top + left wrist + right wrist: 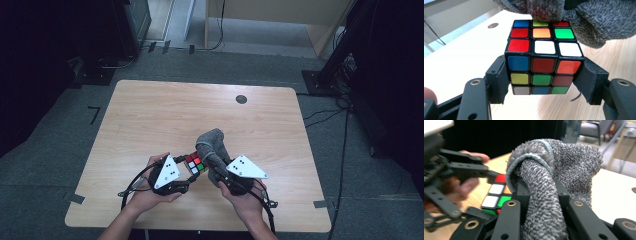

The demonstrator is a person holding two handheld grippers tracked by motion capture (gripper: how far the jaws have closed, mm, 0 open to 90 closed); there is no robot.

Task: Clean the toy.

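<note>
Left gripper (544,82) clamps Rubik's cube (543,58) by its sides; right gripper (541,195) grips grey knitted cloth (564,167), cloth touching cube top.

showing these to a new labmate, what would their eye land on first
The multicoloured plastic puzzle cube, clamped between the left gripper's black jaws near the front middle of the pale wooden table. Next, the fuzzy grey knitted cloth, bunched up in the right gripper and draped against the cube's far top edge.
</note>
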